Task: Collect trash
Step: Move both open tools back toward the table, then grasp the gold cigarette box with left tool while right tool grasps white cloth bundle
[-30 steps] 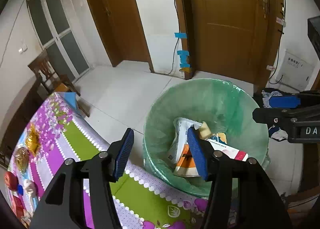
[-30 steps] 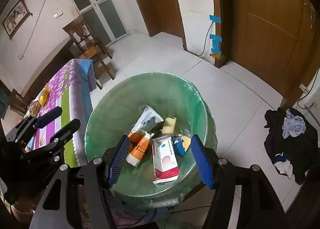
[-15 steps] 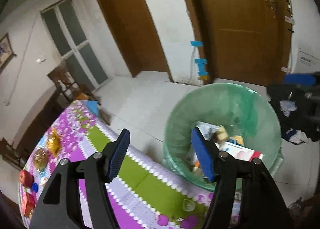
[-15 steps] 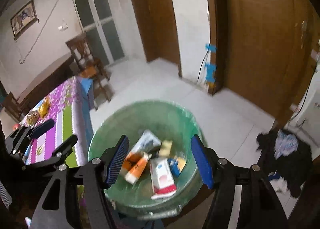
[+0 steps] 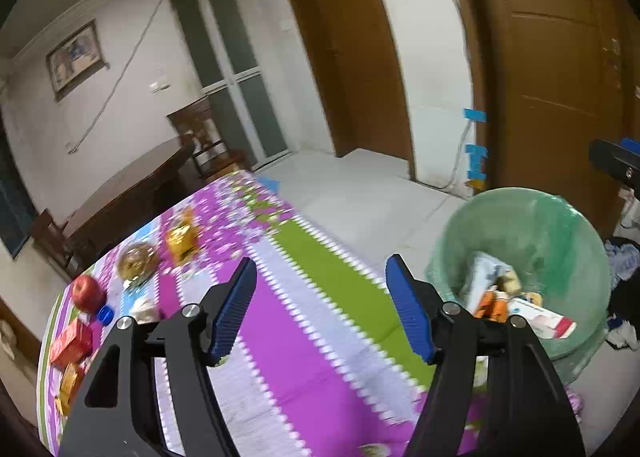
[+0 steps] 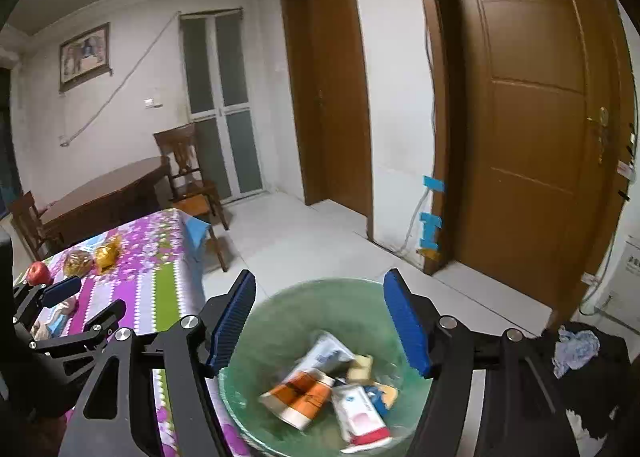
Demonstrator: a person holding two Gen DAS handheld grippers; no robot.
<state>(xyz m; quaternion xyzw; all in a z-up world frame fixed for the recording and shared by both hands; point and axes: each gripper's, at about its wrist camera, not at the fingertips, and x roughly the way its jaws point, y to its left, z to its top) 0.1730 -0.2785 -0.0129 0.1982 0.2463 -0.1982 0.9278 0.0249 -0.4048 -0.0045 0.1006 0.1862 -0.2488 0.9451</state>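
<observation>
Partly blurred: trash bin (image 6: pixel 280 321) contents, bottom cropped.

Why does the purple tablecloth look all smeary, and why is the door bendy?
Left wrist view: the tablecloth and trash bin are smeared by motion blur. Right wrist view: the trash in the bin is blurry too, and the fisheye lens curves the door.

Both grippers swing up and away from the green-lined trash bin (image 6: pixel 280 321). The left gripper (image 5: pixel 320 309), its jaws opening with nothing between them, now hangs over the purple-and-green tablecloth (image 5: pixel 304 337) instead of the bin, bringing the apple (image 5: pixel 86 293) into view. The right gripper (image 6: pixel 320 323) tilts upward, and the bin slides lower in its view.
</observation>
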